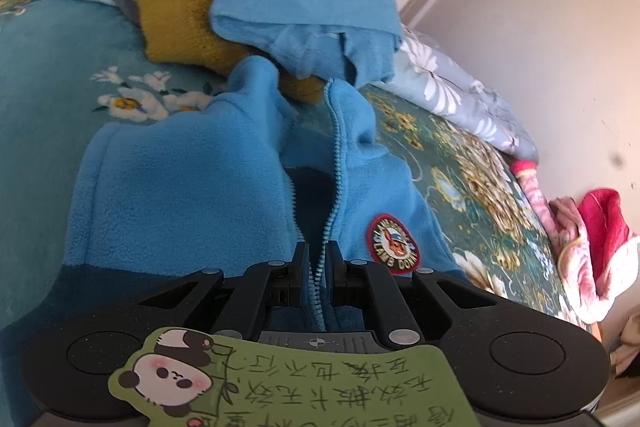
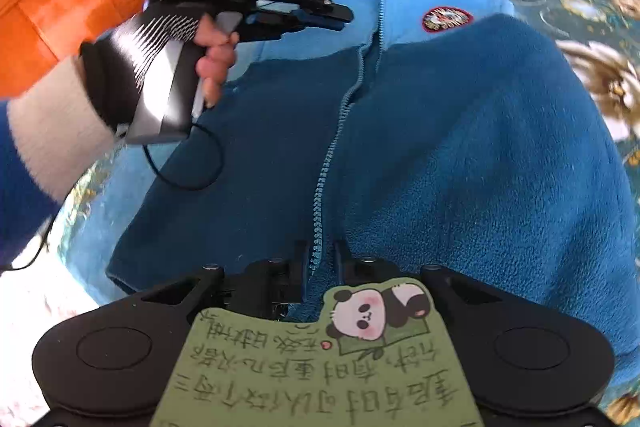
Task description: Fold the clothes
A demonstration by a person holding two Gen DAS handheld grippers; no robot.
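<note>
Both grippers (image 1: pixel 318 259) (image 2: pixel 320 259) pinch the fleece jacket's (image 2: pixel 460 131) zipper edge

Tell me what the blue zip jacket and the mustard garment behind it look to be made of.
Blue zip jacket: looks like polyester-type fleece, matte and fuzzy with a short nap; the zipper teeth seem to be moulded plastic, and the round patch looks embroidered. Mustard garment: a ribbed knit, likely wool or acrylic, judging by its vertical ribs.
</note>
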